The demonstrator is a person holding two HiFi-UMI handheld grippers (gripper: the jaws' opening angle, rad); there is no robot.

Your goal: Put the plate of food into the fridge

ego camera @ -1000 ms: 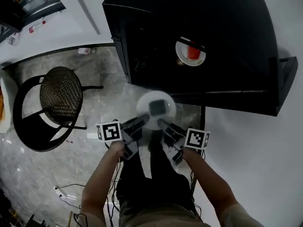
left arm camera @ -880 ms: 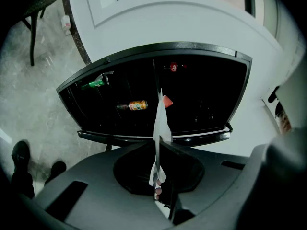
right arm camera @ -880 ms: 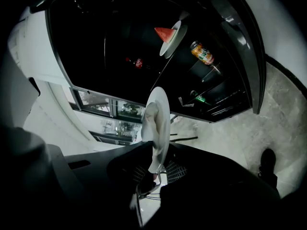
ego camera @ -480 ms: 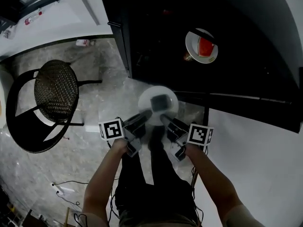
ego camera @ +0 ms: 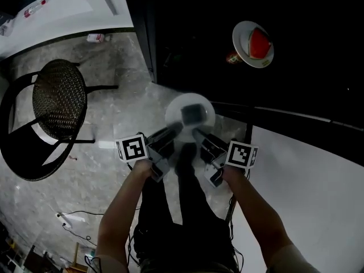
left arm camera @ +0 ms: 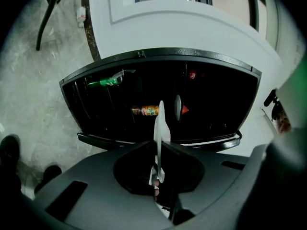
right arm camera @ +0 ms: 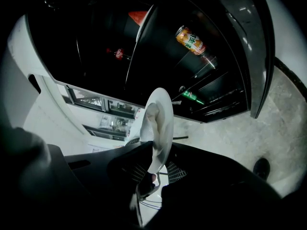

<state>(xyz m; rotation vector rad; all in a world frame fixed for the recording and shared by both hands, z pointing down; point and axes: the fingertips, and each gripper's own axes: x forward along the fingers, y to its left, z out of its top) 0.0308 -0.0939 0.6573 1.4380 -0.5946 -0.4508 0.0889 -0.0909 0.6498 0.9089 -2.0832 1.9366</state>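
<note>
The room has a grey marbled stone floor (ego camera: 114, 175) that runs up to a white wall (ego camera: 307, 198) on the right. A black round chair with a woven seat (ego camera: 57, 98) stands on the floor at the left. A small white bottle (ego camera: 95, 37) lies by the far skirting, and loose cables (ego camera: 71, 220) trail near the person's feet.

A black fridge (ego camera: 187, 38) stands open ahead, its inside dark. Within it are a white plate with red food (ego camera: 241, 37), an orange-labelled bottle (left arm camera: 146, 110) and a green bottle (left arm camera: 105, 82).

The 2 claws share 1 load. The left gripper (ego camera: 173, 131) is clenched on the near rim of a white round plate (ego camera: 177, 104) bearing a pale lump of food (ego camera: 192, 114), and the right gripper (ego camera: 198, 134) grasps that same rim just beside it. The plate hangs over the floor in front of the fridge opening, not yet inside.
</note>
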